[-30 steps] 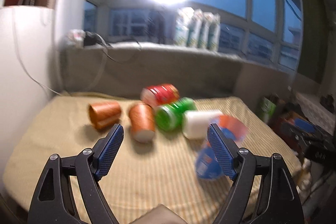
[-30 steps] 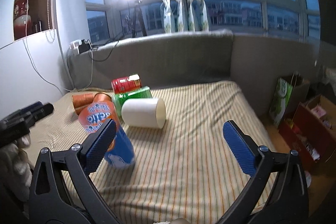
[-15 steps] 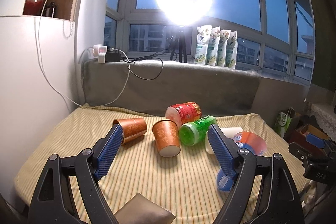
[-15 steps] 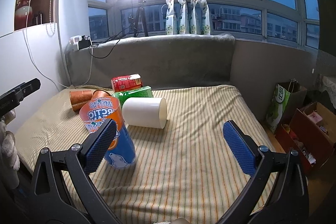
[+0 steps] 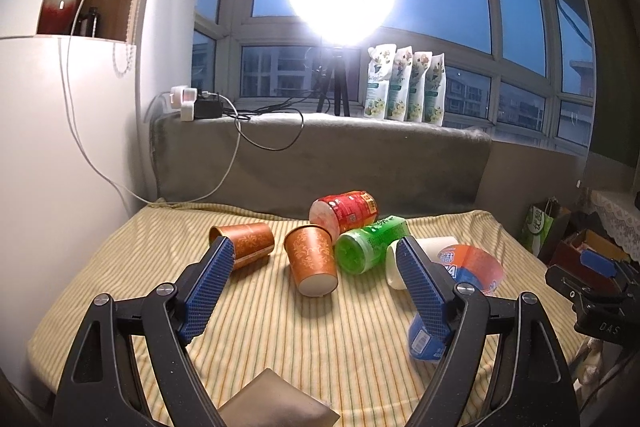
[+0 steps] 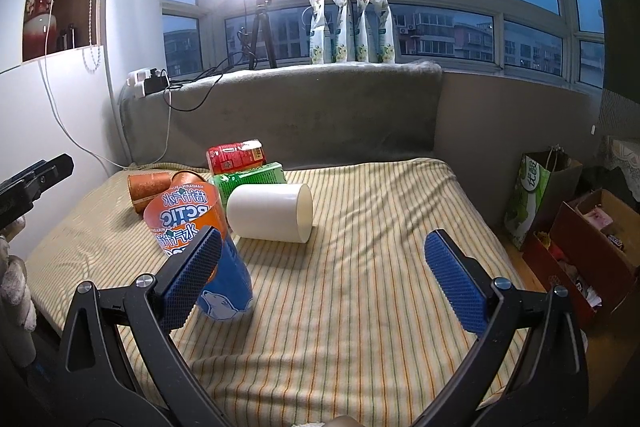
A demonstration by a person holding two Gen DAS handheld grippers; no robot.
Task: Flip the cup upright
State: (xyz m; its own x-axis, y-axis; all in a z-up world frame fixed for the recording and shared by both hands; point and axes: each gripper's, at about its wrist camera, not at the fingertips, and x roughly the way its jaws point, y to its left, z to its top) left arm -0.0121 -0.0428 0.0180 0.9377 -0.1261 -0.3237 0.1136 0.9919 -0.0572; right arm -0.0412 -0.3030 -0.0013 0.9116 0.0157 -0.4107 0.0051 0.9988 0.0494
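Both the left claw [image 5: 316,287] and the right claw [image 6: 320,279] hang spread and empty over the striped yellow bedspread [image 6: 360,287], likely sizing up the tilted blue-and-orange printed paper cup [image 6: 200,247] resting mouth-up beside the toppled white cylindrical cup [image 6: 268,213].

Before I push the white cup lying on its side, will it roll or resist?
The plain white cylindrical cup lies on its side, so it would probably roll easily. The striped yellow cloth looks soft and may slow it. Its open mouth shows it is empty, so it is likely light; the green printed cup close behind may block rolling backward.
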